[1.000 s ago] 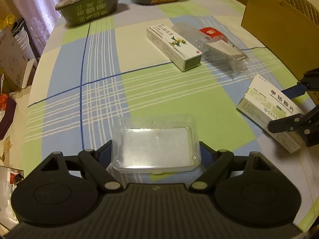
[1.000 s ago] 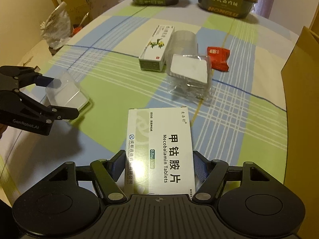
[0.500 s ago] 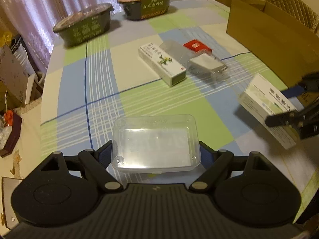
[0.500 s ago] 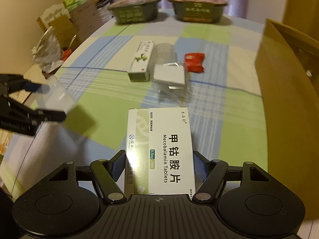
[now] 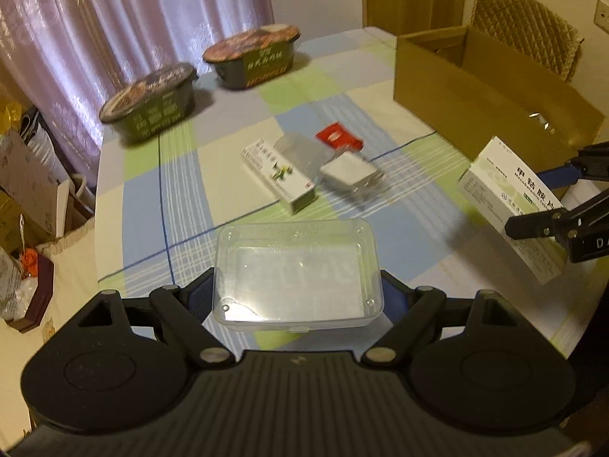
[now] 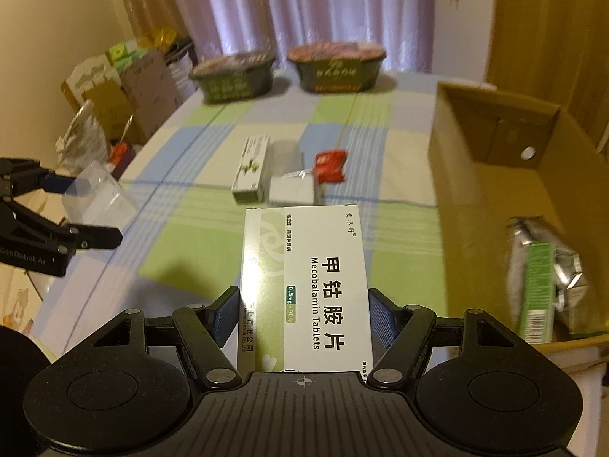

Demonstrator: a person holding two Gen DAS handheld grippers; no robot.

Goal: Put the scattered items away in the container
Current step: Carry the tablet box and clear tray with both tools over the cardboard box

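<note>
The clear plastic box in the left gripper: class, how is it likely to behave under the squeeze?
The clear plastic box looks thin-walled, so it probably flexes if the left gripper squeezes harder. It appears empty, likely very light. Its glossy sides may slip.

Left wrist view: mounted behind the left hand-held gripper [image 5: 298,297], raised above the table [image 5: 182,205], angled forward and down toward the curtain [image 5: 114,19]. Right wrist view: mounted behind the right hand-held gripper [image 6: 304,321], raised likewise, facing the same curtain, cardboard box [image 6: 475,175] close at right. Shared in both: table centre, two noodle bowls [image 5: 251,57], cardboard box, and each opposite hand-held gripper at frame edge.
</note>
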